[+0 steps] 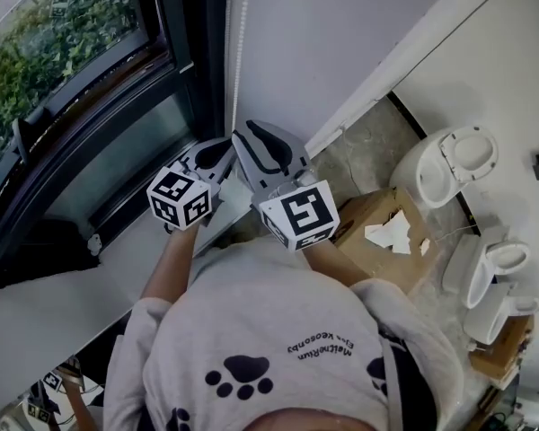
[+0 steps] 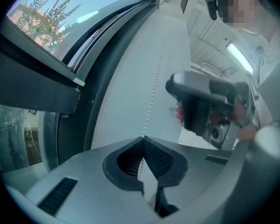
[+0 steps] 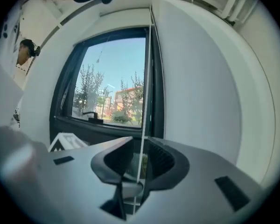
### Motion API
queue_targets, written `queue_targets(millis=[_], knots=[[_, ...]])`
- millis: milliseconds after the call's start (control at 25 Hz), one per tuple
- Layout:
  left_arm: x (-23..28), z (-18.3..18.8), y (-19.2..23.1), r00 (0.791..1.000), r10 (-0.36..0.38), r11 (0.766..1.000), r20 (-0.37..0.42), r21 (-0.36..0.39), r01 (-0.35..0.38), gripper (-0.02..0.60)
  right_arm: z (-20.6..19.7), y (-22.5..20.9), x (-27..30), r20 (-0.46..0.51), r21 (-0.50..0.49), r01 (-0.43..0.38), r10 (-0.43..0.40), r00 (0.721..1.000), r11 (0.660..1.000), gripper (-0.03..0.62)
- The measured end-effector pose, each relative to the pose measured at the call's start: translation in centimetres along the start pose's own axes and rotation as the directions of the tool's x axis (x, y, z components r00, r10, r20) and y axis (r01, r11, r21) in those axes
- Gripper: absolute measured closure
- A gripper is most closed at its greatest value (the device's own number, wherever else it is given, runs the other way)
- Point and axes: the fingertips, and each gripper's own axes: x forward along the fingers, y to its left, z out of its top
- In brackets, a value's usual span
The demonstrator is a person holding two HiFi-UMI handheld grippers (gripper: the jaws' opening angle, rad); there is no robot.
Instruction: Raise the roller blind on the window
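Note:
A white bead chain (image 1: 236, 43) hangs down the right side of the dark-framed window (image 1: 63, 52). My left gripper (image 1: 211, 155) is shut on the bead chain (image 2: 155, 85), which runs straight into its closed tips (image 2: 142, 139). Just to its right and slightly higher, my right gripper (image 1: 269, 146) stands open. The chain (image 3: 147, 78) passes down between its pads with a gap on each side. The window pane (image 3: 112, 83) shows trees and buildings outside, with no blind fabric over it. The right gripper (image 2: 210, 106) shows blurred in the left gripper view.
A white wall (image 1: 341, 34) runs right of the window. On the floor to the right lie a cardboard box (image 1: 382, 232) and several white toilets (image 1: 449, 164). The window sill (image 1: 117, 259) is just below the grippers.

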Motion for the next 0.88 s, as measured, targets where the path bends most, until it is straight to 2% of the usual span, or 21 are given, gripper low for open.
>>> queue_targets(millis=[160,320,400,600,880], knots=[[-0.1,0.0,-0.1,1.0,0.003,1.0,0.002,0.001,-0.003,0.572,5.5,-0.8,1.1,0.106,-0.033,0.0,0.004,0.994,0.999,0.503],[-0.2,0.0,-0.1,1.0,0.008,1.0,0.005,0.006,-0.008,0.572,8.0,-0.9,2.4,0.139,-0.062,-0.014,0.023,0.99,0.998,0.509],[-0.4,0.0,0.1,1.0,0.012,1.0,0.011,0.005,-0.012,0.572,8.3,-0.8,3.0,0.128,-0.059,-0.03,0.038,0.991,0.998,0.569],[-0.6,-0.6,0.6,1.0,0.019,1.0,-0.007,0.014,-0.019,0.572,7.4,-0.8,3.4,0.124,0.005,-0.043,0.042,0.991,0.999,0.585],[-1.2,-7.3,1.5,0.991,0.054,0.999,-0.123,-0.001,-0.055,0.572,0.7,0.1,3.9,-0.012,0.009,-0.042,0.042,0.999,0.999,0.585]])
